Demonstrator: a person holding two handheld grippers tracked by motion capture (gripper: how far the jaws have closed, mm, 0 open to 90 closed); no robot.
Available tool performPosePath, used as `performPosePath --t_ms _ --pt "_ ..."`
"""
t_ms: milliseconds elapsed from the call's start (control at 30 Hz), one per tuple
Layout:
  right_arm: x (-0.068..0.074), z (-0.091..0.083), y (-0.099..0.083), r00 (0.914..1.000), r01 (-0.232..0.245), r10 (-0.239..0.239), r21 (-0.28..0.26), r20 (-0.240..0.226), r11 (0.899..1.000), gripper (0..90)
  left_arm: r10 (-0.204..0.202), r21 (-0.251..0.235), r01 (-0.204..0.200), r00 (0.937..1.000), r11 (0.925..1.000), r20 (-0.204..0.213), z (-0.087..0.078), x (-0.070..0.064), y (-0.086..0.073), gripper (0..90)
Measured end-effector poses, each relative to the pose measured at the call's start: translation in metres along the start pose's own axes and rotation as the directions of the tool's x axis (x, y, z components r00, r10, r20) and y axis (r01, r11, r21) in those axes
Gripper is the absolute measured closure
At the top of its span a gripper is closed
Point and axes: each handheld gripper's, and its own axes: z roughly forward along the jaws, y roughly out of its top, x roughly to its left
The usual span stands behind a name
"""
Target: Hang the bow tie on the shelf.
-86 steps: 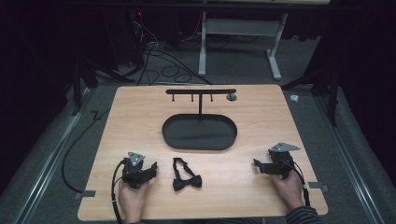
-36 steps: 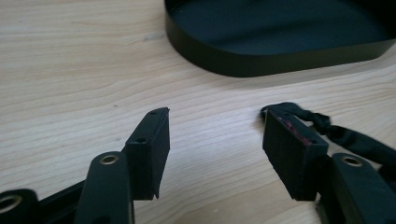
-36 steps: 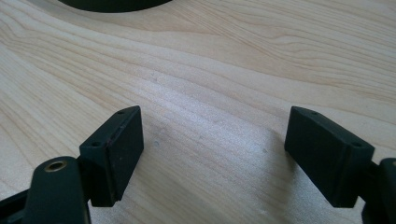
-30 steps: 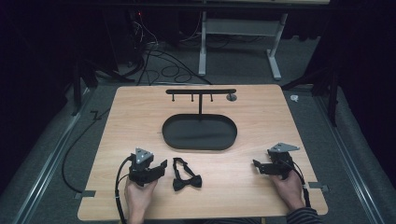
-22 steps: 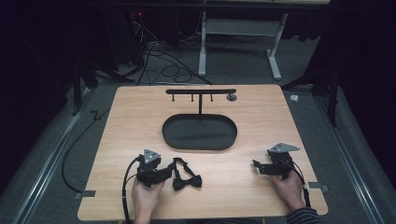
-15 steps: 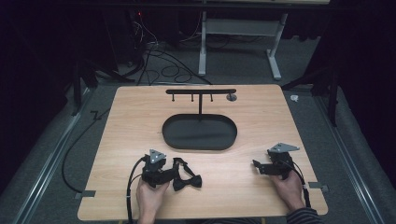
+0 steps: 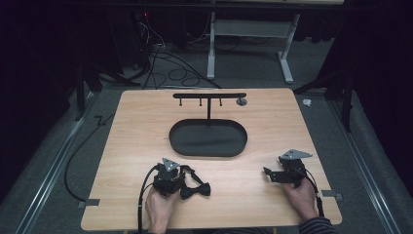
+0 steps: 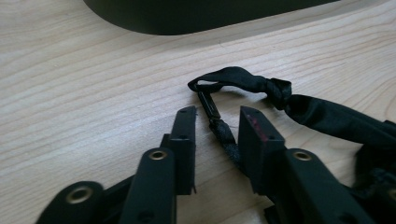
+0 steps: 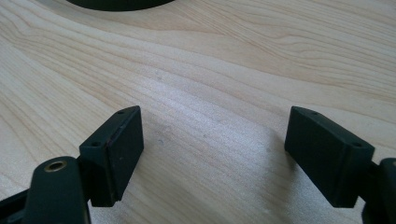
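Left tool (image 8: 215, 126) parted around bow tie (image 8: 299, 109) strap | right tool (image 9: 212, 158) released above table (image 9: 210, 70)

Our left hand (image 7: 160, 204) holds the left gripper (image 8: 212, 128) low at the near edge, its jaws partly apart, a narrow gap between them. Our right hand (image 7: 301, 197) rests the right gripper (image 9: 212, 154) well off to the right, jaws spread wide, pointing left across the front.
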Motion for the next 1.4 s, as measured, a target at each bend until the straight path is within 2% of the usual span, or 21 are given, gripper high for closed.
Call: performPosePath --t_ms 33,67,100,133,200,300,533,767,933,967,1000,1067,1200,1333,1400 --pt "0.000 0.000 0.000 1.0000 0.000 0.000 0.000 0.000 1.000 20.6 0.016 0.001 -0.016 0.9997 0.9999 -0.019 0.000 -0.001 0.000 73.1" --pt "0.000 0.000 0.000 1.0000 0.000 0.000 0.000 0.000 1.000 20.6 0.016 0.001 -0.016 0.9997 0.9999 -0.019 0.000 -0.001 0.000 77.0" --pt "0.000 0.000 0.000 1.0000 0.000 0.000 0.000 0.000 1.000 20.6 0.030 0.003 -0.030 0.9991 0.9995 -0.031 0.000 -0.002 0.000 77.0" --pt "0.000 0.000 0.000 1.0000 0.000 0.000 0.000 0.000 1.000 20.6 0.038 0.012 -0.038 0.9988 0.9992 -0.030 0.001 -0.003 0.001 83.0" --pt "0.000 0.000 0.000 1.0000 0.000 0.000 0.000 0.001 1.000 20.6 0.045 0.015 -0.044 0.9984 0.9989 -0.034 0.001 -0.005 0.002 86.5" --pt "0.000 0.000 0.000 1.0000 0.001 -0.001 -0.001 0.000 1.000 20.6 0.036 0.012 -0.036 0.9990 0.9993 -0.027 0.001 -0.003 0.002 87.4" --pt "0.000 0.000 0.000 1.0000 0.002 -0.002 0.000 -0.001 1.000 20.6 0.022 0.000 -0.022 0.9995 0.9998 0.021 -0.001 0.001 0.002 88.2" --pt "0.000 0.000 0.000 1.0000 0.002 -0.002 0.000 -0.002 1.000 20.6 0.052 -0.074 -0.049 0.9978 0.9960 0.041 -0.024 -0.003 0.019 88.3" --pt "0.000 0.000 0.000 1.0000 0.007 -0.007 0.001 -0.005 1.000 20.6 0.057 -0.128 -0.045 0.9940 0.9907 0.093 -0.038 -0.004 0.031 88.3" --pt "0.000 0.000 0.000 1.0000 0.007 -0.007 0.001 -0.005 1.000 20.6 0.057 -0.128 -0.045 0.9940 0.9907 0.093 -0.038 -0.004 0.031 88.3" --pt "0.000 0.000 0.000 1.0000 0.005 -0.005 0.001 -0.005 1.000 20.6 0.053 -0.137 -0.034 0.9897 0.9899 0.133 -0.041 -0.003 0.035 88.3" --pt "0.000 0.000 0.000 1.0000 0.006 -0.006 0.000 -0.004 1.000 20.6 0.049 -0.145 -0.026 0.9863 0.9891 0.158 -0.044 -0.002 0.039 88.3" --pt "0.000 0.000 0.000 1.0000 0.008 -0.008 0.000 -0.005 1.000 20.6 0.061 -0.147 -0.037 0.9848 0.9884 0.163 -0.050 -0.002 0.046 88.3" --pt "0.000 0.000 0.000 0.9999 0.009 -0.009 0.000 -0.006 1.000 20.6 0.092 -0.162 -0.068 0.9854 0.9845 0.143 -0.062 -0.004 0.062 88.3" --pt "0.000 0.000 0.000 0.9999 0.008 -0.008 0.001 -0.007 1.000 20.6 0.095 -0.168 -0.071 0.9859 0.9832 0.138 -0.064 -0.005 0.065 88.3"
